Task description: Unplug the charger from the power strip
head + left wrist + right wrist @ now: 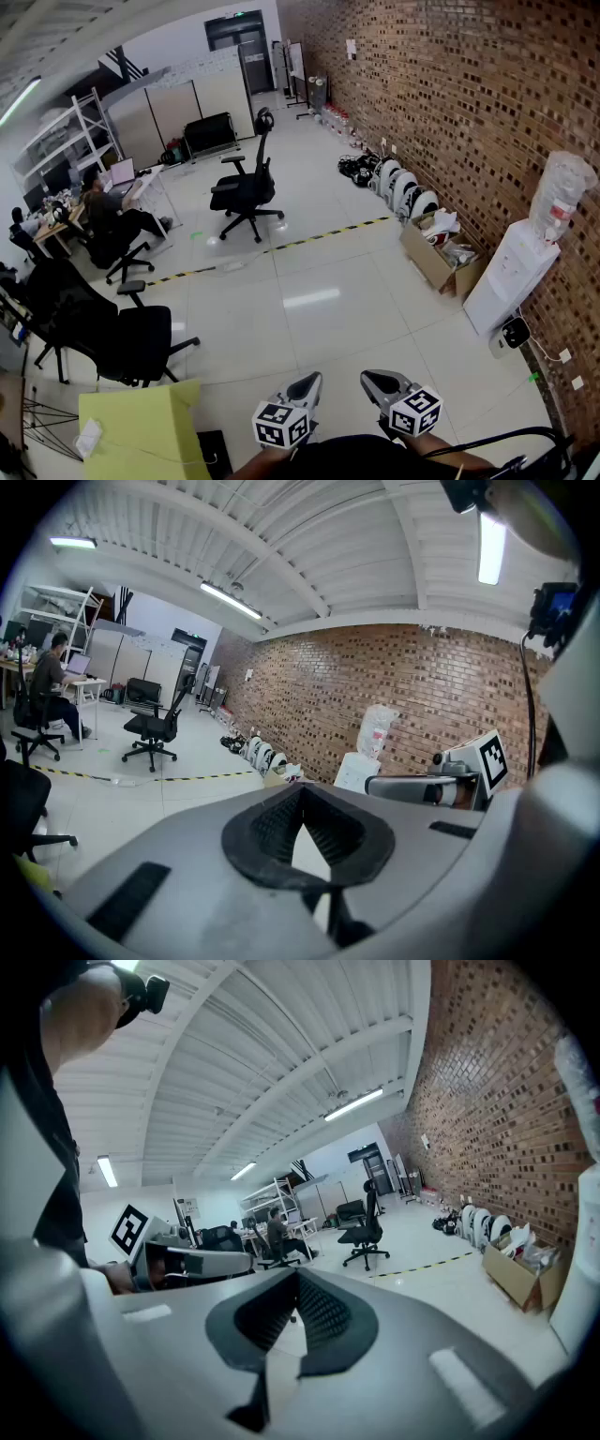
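Glossy white office floor (319, 300) runs beside a brick wall (450, 103). Left gripper (302, 392) and right gripper (380, 382) hover low, each with jaws together and empty. No charger or power strip is visible in any view. Arriving with closed jaws would likely shove the plug rather than grip it.

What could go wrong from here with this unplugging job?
No power strip or charger shows clearly in any view, so reaching now would be blind. The left hand-held gripper and right hand-held gripper are shut and empty; they must open first. The black cable nearby might snag.
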The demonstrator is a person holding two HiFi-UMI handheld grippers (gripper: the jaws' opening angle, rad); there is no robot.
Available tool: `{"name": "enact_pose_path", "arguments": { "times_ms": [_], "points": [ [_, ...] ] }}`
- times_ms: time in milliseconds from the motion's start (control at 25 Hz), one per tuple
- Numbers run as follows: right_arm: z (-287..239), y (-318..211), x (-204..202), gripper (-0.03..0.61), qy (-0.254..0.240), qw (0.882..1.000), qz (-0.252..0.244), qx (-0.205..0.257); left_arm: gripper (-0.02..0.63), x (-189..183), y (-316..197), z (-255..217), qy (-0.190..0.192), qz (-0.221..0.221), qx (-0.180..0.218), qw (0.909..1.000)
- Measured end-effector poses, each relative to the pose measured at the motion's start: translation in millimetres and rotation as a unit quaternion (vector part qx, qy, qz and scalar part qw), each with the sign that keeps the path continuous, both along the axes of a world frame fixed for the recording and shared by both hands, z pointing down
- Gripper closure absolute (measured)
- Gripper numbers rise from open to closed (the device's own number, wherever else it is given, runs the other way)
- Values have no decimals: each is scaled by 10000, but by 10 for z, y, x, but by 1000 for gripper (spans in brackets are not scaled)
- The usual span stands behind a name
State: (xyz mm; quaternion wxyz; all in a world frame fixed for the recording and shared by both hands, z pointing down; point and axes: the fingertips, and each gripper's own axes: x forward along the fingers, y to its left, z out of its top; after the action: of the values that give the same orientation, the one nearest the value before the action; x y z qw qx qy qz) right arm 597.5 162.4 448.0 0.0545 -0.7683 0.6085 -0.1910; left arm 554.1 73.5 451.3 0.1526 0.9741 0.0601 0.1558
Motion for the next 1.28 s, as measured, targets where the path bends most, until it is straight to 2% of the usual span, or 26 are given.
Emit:
{"name": "enact_pose_path", "arguments": {
  "times_ms": [440, 600, 880, 1080, 1160, 1280],
  "points": [
    [34, -144, -165, 577, -45, 10000, -25, -59, 606, -175, -161, -22, 58, -92, -38, 9999],
    [112, -278, -306, 577, -34, 9999, -100, -38, 606, -383, -319, 49, 73, -222, 5, 9997],
    [185, -838, -700, 577, -62, 9979, -642, 23, 607, -888, -781, 74, 123, -748, 102, 9971],
    [176, -1338, -1015, 577, -151, 9887, -1485, 109, 607, -1295, -1070, 84, -21, -1420, 165, 9897],
    [124, -1479, -1196, 577, -147, 9824, -1856, 127, 606, -1556, -1165, 54, -47, -1842, 159, 9827],
    [32, -1623, -1458, 577, -115, 9700, -2423, 154, 607, -1954, -1282, -1, -62, -2542, 191, 9669]
  ]
}}
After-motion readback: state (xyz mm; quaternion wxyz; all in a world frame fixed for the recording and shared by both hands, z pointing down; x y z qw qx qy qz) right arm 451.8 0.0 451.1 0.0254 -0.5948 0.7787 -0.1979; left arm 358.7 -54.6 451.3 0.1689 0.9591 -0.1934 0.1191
